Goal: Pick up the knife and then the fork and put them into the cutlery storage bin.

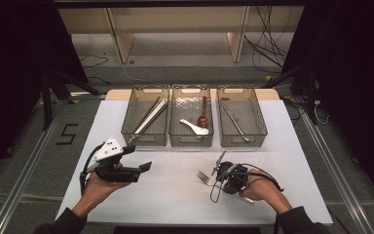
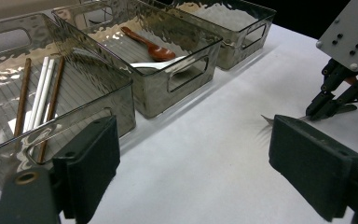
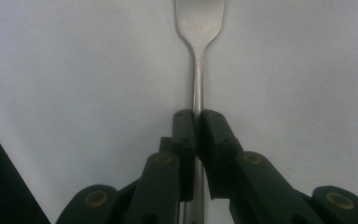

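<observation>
A metal fork (image 3: 199,28) lies on the white table, tines pointing away from my right gripper (image 3: 197,116). That gripper is shut on the fork's handle, its pads pressed on both sides. In the high view the fork (image 1: 203,177) sits at the front right of the table, with the right gripper (image 1: 216,178) low over it and tilted down. My left gripper (image 1: 137,159) hovers at the front left, open, with nothing between its jaws. From the left gripper (image 2: 200,154) I see the right gripper (image 2: 334,101) and the fork's tines (image 2: 266,120) across the table.
Three clear grey bins stand in a row at the back of the table. The left bin (image 1: 126,127) holds chopsticks (image 1: 148,117), the middle bin (image 1: 191,141) a white spoon (image 1: 195,127) and a brown spoon (image 1: 203,114), the right bin (image 1: 259,122) a metal utensil (image 1: 234,122).
</observation>
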The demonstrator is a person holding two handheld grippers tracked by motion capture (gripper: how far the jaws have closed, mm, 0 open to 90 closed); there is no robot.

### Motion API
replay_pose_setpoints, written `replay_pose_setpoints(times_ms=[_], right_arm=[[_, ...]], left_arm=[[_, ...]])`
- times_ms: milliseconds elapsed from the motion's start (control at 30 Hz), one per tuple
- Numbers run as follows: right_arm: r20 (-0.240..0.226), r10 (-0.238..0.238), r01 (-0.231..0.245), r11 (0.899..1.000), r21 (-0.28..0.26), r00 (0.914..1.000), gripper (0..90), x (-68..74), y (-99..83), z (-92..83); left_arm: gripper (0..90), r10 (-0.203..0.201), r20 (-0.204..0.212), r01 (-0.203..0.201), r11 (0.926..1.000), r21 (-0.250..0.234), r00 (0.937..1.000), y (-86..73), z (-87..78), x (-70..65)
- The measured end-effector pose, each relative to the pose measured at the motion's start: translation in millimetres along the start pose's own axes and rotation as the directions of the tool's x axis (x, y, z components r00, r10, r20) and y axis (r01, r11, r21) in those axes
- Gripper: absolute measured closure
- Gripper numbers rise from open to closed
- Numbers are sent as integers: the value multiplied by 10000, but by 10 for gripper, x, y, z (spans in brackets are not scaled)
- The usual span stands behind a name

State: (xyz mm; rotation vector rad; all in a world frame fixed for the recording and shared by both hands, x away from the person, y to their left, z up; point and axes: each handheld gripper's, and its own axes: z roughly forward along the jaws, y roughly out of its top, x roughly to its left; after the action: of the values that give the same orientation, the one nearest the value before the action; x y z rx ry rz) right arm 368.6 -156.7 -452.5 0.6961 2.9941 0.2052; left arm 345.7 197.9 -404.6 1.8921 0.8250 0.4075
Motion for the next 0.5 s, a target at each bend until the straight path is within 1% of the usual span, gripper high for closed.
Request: replay_pose_setpoints(times_ms=[33,233,333,467,500], right_arm=[[53,12,-12,9999,-100,10000,846,-2,-2,-5],[136,133,-129,9994,-314,9998,847,-25,-8,-42],[365,179,-162,9988,-466,9992,847,-31,-9,-71],[480,368,-327,9960,-826,9982,847,-59,-23,-117],[445,389,-348,9954,-890,9983,847,-72,-28,-126]], left_arm=[[157,2,-5,-2,10000,2,10000,0,0,1],[157,-3,-12,3,10000,-6,10000,1,-1,0],[157,-6,-11,6,10000,-20,10000,1,-2,0],[157,-16,-10,16,10000,-27,10000,1,-2,2],[157,-10,-8,9,10000,-27,10000,1,-2,2]])
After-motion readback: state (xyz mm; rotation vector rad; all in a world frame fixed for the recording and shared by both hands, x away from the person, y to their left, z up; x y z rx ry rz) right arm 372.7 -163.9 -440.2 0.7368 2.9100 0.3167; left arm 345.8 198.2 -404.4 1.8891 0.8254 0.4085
